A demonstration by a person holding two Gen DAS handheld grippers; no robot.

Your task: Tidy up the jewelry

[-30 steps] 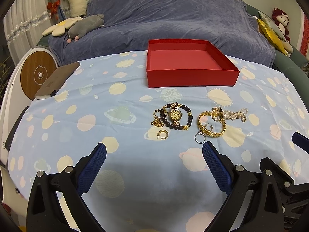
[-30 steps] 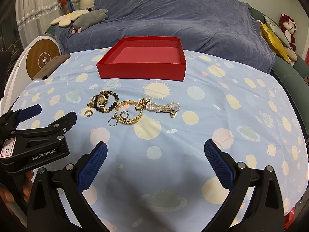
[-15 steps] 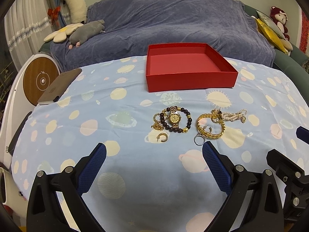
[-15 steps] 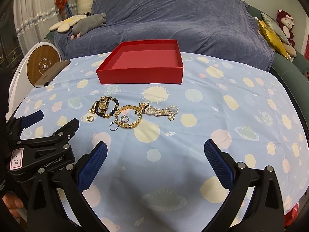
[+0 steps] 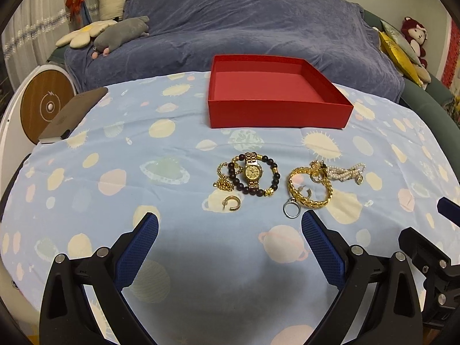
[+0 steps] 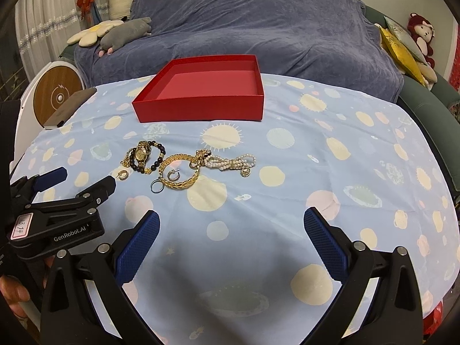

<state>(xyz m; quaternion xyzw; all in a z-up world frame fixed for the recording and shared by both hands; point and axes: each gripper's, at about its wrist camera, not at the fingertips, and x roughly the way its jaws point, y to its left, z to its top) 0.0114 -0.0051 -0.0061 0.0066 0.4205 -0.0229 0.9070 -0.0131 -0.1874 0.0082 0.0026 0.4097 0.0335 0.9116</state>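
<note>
From my feed rn: tabletop [image 5: 120, 155] takes up most of both views, covered w/ a light blue cloth printed w/ planets, suns and pastel dots. Red box [image 5: 276, 115] sits open upper center of the left wrist frame, nothing inside.

Jewelry is all loose on the cloth in front of the box, mid-frame: gold watch [image 5: 251, 171] lying inside a dark bead bracelet [image 5: 276, 176], gold hoop earring [image 5: 231, 203] just below-left of those, chunky gold chain bracelet [image 5: 310, 185] to the right w/ a silver ring [image 5: 291, 210] at its lower left edge, pearl strand [image 6: 230, 163] further right.

Left gripper [image 5: 230, 231] and right gripper [image 6: 231, 224] both hang over bare cloth at frame bottom, jaws spread wide, gripping nothing.

Bg: sofa under a blue-grey throw [image 6: 258, 28], plush toys [image 5: 120, 33] upper left, another plush upper right, curtain far left.
</note>
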